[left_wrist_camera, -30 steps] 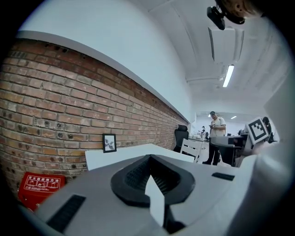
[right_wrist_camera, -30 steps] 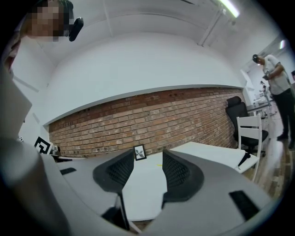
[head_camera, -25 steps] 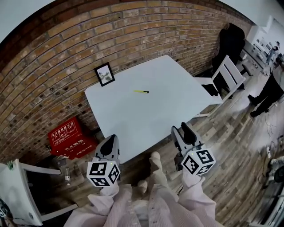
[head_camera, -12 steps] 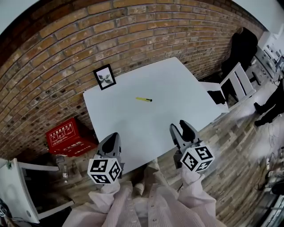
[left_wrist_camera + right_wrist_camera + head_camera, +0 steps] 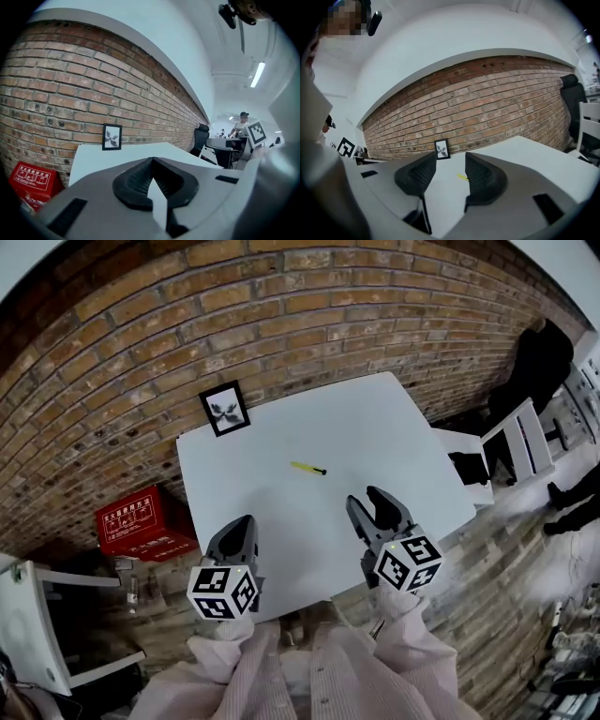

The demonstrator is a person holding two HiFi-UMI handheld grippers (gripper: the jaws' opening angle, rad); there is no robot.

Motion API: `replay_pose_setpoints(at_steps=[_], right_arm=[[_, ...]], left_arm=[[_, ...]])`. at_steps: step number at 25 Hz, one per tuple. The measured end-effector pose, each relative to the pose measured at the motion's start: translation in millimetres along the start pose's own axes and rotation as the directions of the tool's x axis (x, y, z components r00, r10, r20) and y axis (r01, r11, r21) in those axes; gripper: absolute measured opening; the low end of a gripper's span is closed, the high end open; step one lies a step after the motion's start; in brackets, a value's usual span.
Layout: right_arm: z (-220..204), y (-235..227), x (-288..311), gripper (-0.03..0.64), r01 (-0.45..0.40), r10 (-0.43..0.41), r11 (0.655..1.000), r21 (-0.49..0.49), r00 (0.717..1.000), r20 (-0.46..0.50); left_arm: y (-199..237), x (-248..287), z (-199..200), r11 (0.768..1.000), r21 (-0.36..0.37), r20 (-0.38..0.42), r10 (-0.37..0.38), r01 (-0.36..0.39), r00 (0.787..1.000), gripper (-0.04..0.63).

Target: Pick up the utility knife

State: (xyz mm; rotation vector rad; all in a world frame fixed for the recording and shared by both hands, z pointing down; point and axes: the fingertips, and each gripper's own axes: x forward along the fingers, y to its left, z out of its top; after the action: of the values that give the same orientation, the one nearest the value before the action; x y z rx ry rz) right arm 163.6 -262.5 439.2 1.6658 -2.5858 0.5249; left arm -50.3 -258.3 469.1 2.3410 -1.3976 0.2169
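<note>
Reaching for the utility knife [image 5: 307, 468] is, we judge, the step in hand: it lies mid-table [image 5: 412, 442], well ahead of our right gripper [image 5: 367, 503], whose jaws stand apart and empty. Next we need to go forward and down, jaws straddling it. Our left gripper [image 5: 240, 530], jaws together, hangs at the near edge. Bare tabletop surrounds the knife, and the picture frame [image 5: 224, 408] stands well apart.

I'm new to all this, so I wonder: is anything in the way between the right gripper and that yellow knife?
Nothing visible. Only bare white table lies between the open right gripper and the utility knife; the picture frame stands farther back, by the wall.
</note>
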Motion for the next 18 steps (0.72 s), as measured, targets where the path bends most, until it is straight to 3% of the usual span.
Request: replay_pose_setpoints(at_steps=[10, 18], right_arm=[[-10, -30, 61, 0.176, -0.107, 0.105, 0.994, -0.015, 0.988, -0.112], [-42, -46, 110, 0.176, -0.224, 0.205, 0.973, -0.05, 0.948, -0.244]], left_arm=[[14, 49, -6, 0.997, -0.038, -0.033, 0.071, -0.072, 0.997, -0.006], [15, 82, -19, 0.997, -0.034, -0.086, 0.071, -0.074, 0.994, -0.006]])
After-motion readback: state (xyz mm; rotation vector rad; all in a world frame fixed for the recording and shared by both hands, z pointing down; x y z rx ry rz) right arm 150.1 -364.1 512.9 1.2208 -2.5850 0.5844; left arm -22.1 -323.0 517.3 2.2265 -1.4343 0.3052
